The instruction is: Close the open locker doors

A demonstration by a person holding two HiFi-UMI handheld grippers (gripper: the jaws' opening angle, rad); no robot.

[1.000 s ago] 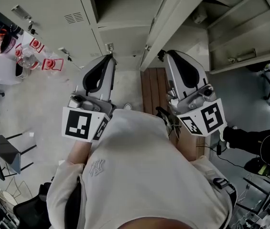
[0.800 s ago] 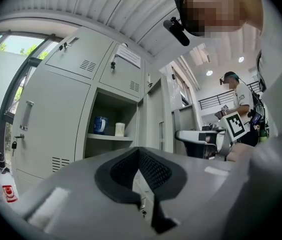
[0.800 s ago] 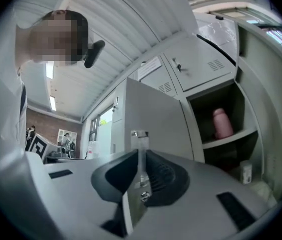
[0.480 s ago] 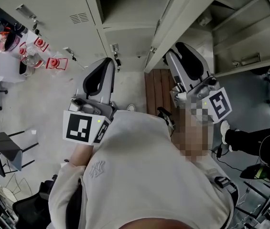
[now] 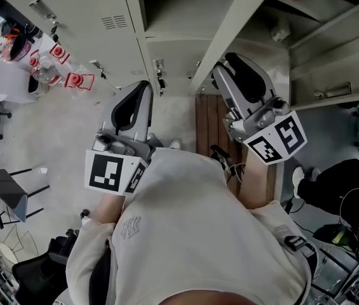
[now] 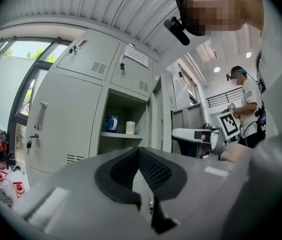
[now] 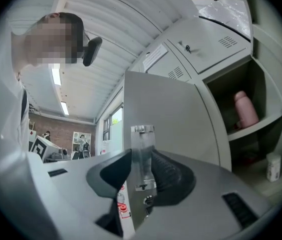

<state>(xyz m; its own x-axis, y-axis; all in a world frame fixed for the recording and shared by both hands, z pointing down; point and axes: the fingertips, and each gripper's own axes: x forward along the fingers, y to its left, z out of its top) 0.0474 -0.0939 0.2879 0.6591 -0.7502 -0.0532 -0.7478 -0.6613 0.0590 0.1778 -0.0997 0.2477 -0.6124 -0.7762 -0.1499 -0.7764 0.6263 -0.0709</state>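
A tall grey locker door stands swung open toward me between two open compartments. My right gripper is at that door's free edge. In the right gripper view the door fills the middle, and its chrome handle sits between the jaws of my right gripper, whose pads press it from both sides. My left gripper is shut on nothing and hangs in front of the lockers, touching none. It faces an open compartment holding a blue mug and a white cup.
A pink bottle and a small white bottle stand in the right-hand locker. Closed locker doors lie to the left. Red-and-white items and chairs are at the left, wooden boards below the door, another person nearby.
My right gripper has moved up and forward to the open door's edge, and its marker cube has swung right. The left gripper has kept its place.
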